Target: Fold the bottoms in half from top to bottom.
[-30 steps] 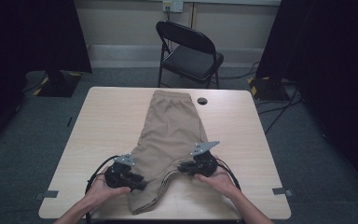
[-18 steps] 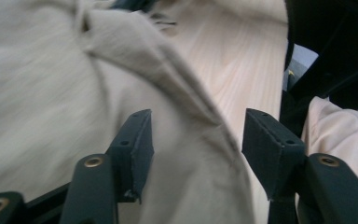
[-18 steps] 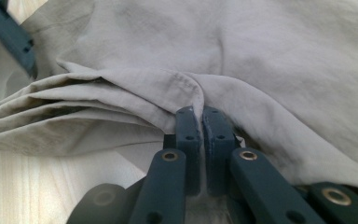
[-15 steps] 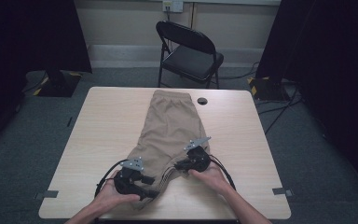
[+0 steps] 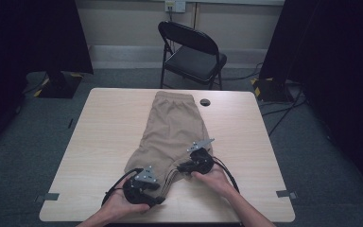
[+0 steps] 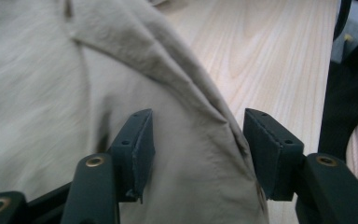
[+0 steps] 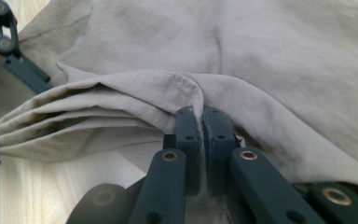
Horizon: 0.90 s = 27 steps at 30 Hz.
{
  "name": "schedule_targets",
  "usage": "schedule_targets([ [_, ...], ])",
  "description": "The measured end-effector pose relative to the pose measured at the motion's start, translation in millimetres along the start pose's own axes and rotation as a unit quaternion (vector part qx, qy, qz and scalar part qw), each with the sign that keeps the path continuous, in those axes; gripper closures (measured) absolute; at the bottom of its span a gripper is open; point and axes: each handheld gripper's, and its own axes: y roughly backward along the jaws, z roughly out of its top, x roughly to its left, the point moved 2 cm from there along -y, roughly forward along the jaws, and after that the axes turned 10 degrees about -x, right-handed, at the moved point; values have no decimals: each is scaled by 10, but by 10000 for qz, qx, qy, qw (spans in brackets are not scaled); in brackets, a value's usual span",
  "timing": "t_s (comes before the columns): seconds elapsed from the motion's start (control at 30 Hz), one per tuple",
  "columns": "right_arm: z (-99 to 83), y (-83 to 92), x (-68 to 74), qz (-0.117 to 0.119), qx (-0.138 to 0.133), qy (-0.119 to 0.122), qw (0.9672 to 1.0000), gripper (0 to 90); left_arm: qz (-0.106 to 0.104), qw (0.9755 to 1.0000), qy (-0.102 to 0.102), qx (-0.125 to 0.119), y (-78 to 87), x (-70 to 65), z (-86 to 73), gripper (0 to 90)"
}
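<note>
Tan shorts (image 5: 172, 127) lie lengthwise on the wooden table (image 5: 104, 142), waistband at the far end. My right gripper (image 5: 180, 166) is shut on a pinched fold of the near hem, the pads (image 7: 186, 123) closed with cloth (image 7: 261, 56) between them. Pleats run left from that grip. My left gripper (image 5: 160, 201) sits near the table's front edge. In the left gripper view its jaws have just been closing and stand apart (image 6: 196, 140) over the cloth (image 6: 51, 93), a raised fold between them beside the right pad (image 6: 265, 144).
A black folding chair (image 5: 191, 52) stands beyond the far edge. A small black round cap (image 5: 204, 102) sits in the tabletop by the waistband. Tape marks (image 5: 51, 196) lie at the near corners. Bare wood (image 6: 270, 46) flanks the shorts on both sides.
My left gripper has moved toward the near edge and slightly right, off the outer hem, and turned toward the gathered cloth. The right gripper has kept its grip and hardly shifted.
</note>
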Motion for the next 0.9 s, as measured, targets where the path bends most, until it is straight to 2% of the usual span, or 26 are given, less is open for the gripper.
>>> schedule_targets([
  [0.03,-4,16,-9,-17,19,-22,10000,867,126,9999,-5,36,15,23,-11,482],
  [0.07,-8,25,-16,-13,15,-28,10000,867,190,9998,77,33,45,79,-34,504],
  [0.13,-12,36,-21,-13,23,-42,10000,867,123,9999,98,43,68,114,-38,625],
  [0.17,-16,45,-25,-6,24,-50,10000,867,16,9998,174,18,83,148,-44,625],
  [0.2,-24,63,-25,-3,12,-39,10000,867,-18,9997,231,-20,93,180,-51,730],
  [0.23,-26,73,-18,9,20,-26,10000,867,-83,9996,282,-47,106,207,-55,797],
  [0.27,-28,84,-13,27,37,-2,10000,866,-283,9986,419,-146,144,247,-45,850],
  [0.3,-26,104,-8,46,42,-7,10000,866,-283,9986,419,-146,144,247,-45,874],
  [0.4,-22,158,-4,103,28,-39,9999,866,-616,9956,516,-472,276,274,20,885],
  [0.43,-20,191,-1,172,8,-72,9998,866,-651,9946,563,-582,320,292,37,886],
  [0.47,-11,265,10,257,-75,-83,9996,865,-571,9950,570,-594,361,336,60,887],
  [0.5,-11,265,10,257,-75,-83,9996,865,-571,9950,570,-594,361,336,60,888],
  [0.53,3,328,9,372,-187,-96,9991,865,-578,9944,619,-631,380,381,78,888],
  [0.63,18,380,-5,416,-298,-111,9986,864,-638,9924,731,-752,393,503,140,888],
  [0.67,33,418,-33,432,-396,-172,9981,864,-619,9920,788,-773,385,603,181,888],
  [0.7,33,418,-33,432,-396,-172,9981,864,-619,9920,788,-773,385,603,181,888],
  [0.77,35,421,-101,370,-435,-254,9980,863,-663,9900,912,-851,338,711,194,888],
  [0.8,35,421,-101,370,-435,-254,9980,863,-665,9903,947,-770,298,767,184,888],
  [0.83,17,384,-152,300,-395,-316,9983,862,-530,9920,965,-616,209,885,160,888],
  [0.87,4,356,-174,237,-329,-344,9986,861,-551,9905,1102,-615,174,935,146,887],
  [0.9,4,356,-174,237,-329,-344,9986,861,-551,9905,1102,-615,174,935,146,887],
])
